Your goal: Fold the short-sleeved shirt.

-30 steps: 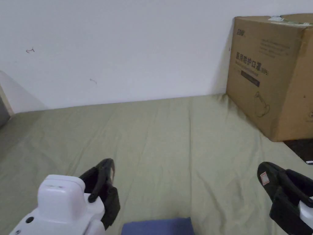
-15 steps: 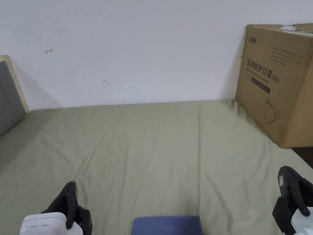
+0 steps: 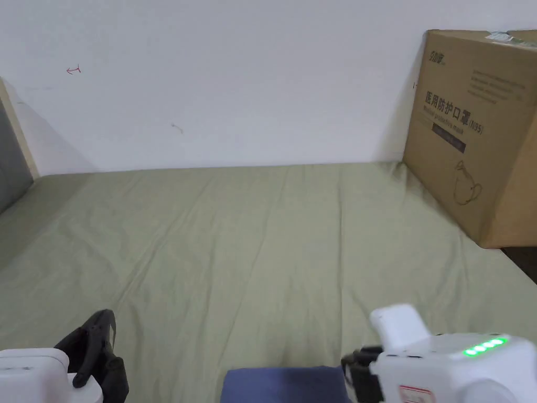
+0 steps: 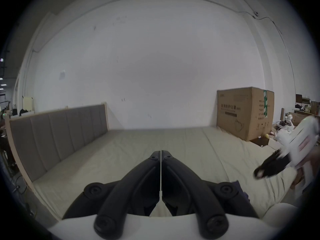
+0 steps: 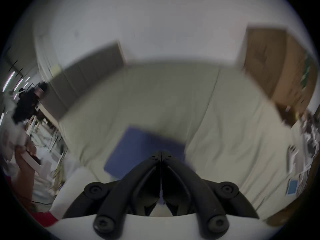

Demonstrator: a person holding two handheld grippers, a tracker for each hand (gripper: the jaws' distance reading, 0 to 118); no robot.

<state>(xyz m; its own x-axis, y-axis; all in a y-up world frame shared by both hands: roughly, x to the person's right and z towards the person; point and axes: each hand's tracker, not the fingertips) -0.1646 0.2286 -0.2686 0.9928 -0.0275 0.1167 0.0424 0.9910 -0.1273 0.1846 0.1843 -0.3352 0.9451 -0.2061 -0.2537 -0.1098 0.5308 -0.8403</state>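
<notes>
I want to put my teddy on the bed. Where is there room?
The green sheet is bare from the wall to the blue shirt, between the grey headboard and the cardboard box. The near edge is crowded: shirt, left gripper, right gripper.

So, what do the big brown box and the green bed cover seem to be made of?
The box looks like matte corrugated cardboard: brown faces, printed sides, taped top. The bed cover looks like thin woven cloth, perhaps cotton: matte, with long soft creases.
</notes>
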